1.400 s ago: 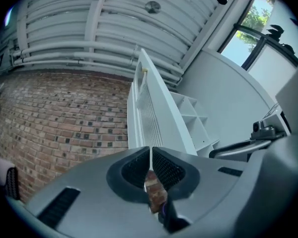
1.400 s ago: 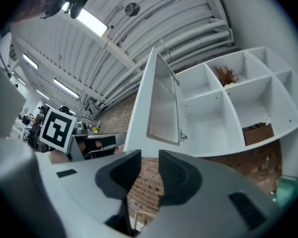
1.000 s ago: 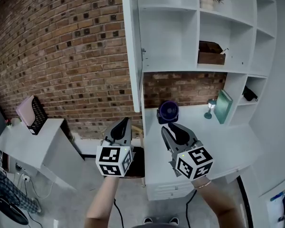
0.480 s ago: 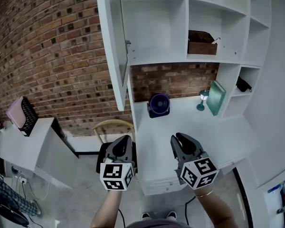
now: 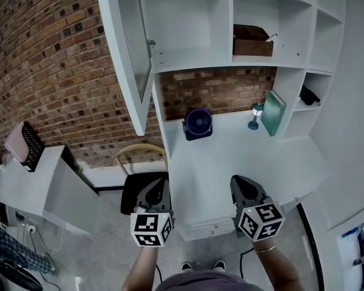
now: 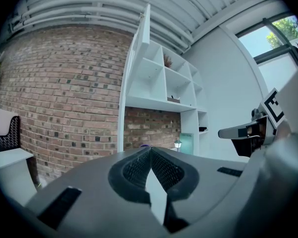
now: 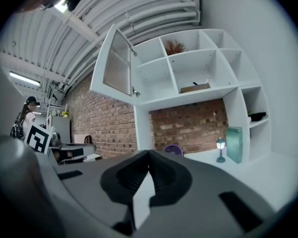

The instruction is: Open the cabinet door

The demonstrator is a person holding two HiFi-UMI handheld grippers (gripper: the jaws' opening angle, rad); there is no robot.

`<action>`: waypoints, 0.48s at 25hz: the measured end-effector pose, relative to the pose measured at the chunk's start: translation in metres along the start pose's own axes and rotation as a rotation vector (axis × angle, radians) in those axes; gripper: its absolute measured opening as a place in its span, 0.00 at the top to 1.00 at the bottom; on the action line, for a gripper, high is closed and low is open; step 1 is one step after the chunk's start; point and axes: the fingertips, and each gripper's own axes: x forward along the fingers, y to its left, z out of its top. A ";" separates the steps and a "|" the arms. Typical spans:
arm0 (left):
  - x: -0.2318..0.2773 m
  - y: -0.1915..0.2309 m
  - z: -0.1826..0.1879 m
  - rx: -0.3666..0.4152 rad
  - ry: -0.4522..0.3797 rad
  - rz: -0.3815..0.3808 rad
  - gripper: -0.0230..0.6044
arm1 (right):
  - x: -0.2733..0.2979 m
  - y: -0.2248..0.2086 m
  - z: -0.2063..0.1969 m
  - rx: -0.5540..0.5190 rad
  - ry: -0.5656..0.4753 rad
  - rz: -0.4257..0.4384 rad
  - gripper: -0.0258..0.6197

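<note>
The white cabinet door (image 5: 124,47) hangs swung out to the left of the wall shelf unit (image 5: 188,23), showing its slatted inner face (image 7: 116,66); in the left gripper view it shows edge-on (image 6: 138,73). Both grippers are low, well short of the door and touching nothing. My left gripper (image 5: 161,185) is shut and empty (image 6: 150,150), over the black chair. My right gripper (image 5: 239,182) is shut and empty (image 7: 149,154), above the front of the white desk (image 5: 230,159).
On the desk stand a purple fan (image 5: 198,123), a small lamp (image 5: 255,115) and a green book (image 5: 272,113). A wooden box (image 5: 252,42) sits on a shelf. A black chair (image 5: 133,190) and a white side table (image 5: 45,183) stand at the left by the brick wall.
Both grippers have dropped and drawn back from the shelf unit toward the desk's front edge. The right gripper's jaws have shut. The door stays swung out.
</note>
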 end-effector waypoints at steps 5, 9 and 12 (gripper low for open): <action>-0.001 -0.007 -0.019 -0.028 0.030 -0.013 0.96 | -0.008 -0.012 -0.025 0.057 0.028 -0.028 0.96; 0.000 -0.017 -0.030 -0.044 0.049 -0.033 0.96 | -0.016 -0.021 -0.046 0.099 0.068 -0.065 0.96; 0.004 -0.027 -0.036 -0.039 0.060 -0.044 0.96 | -0.019 -0.026 -0.055 0.106 0.081 -0.081 0.96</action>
